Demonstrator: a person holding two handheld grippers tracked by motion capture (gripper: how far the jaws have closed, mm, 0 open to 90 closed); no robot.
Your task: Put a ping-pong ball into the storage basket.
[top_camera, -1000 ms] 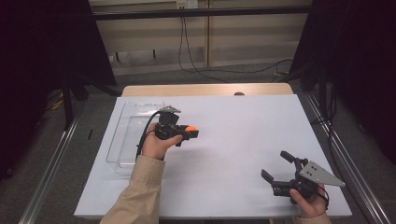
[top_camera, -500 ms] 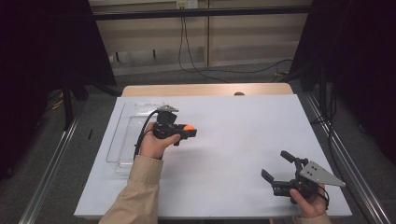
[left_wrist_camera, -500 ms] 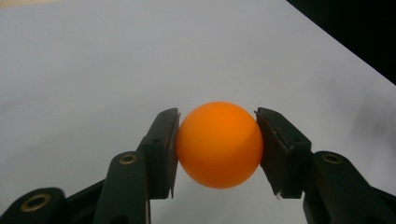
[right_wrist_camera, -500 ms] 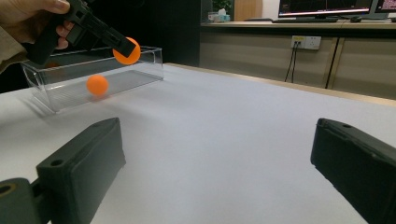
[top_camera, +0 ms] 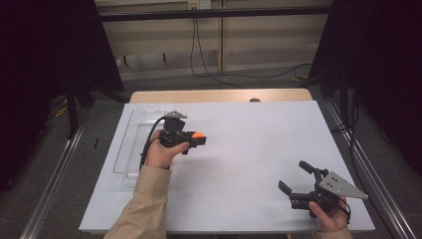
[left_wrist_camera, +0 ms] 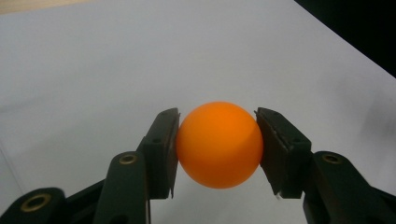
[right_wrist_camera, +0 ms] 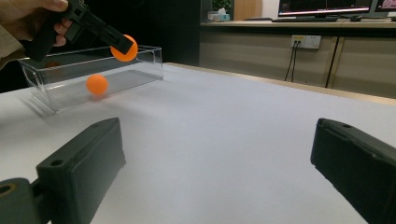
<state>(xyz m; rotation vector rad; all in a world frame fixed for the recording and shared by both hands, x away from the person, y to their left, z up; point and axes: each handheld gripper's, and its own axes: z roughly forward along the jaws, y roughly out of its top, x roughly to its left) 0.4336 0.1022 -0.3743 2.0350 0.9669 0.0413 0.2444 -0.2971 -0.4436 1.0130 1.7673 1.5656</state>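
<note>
My left gripper (top_camera: 200, 137) hovers over the white table (top_camera: 249, 149), just right of a clear plastic tray (top_camera: 124, 149). It is shut on an orange ball (top_camera: 198, 135). In the left gripper view the two black pads (left_wrist_camera: 163, 149) press the ball (left_wrist_camera: 219, 144) from both sides. The right gripper view shows that gripper with its ball (right_wrist_camera: 124, 48) above the tray (right_wrist_camera: 56, 88), and a second orange ball (right_wrist_camera: 97, 84) lying inside the tray. My right gripper (top_camera: 293, 175) rests near the front right corner, open with nothing between its jaws (right_wrist_camera: 219, 163).
A bare wooden strip (top_camera: 219, 95) runs along the table's far edge. Metal rails (top_camera: 54, 169) flank the table on both sides, and cables (top_camera: 214, 74) lie on the floor behind it. White surface stretches between the two grippers.
My left gripper has drifted slightly left toward the tray with the ball still held. The right gripper has stayed put.
</note>
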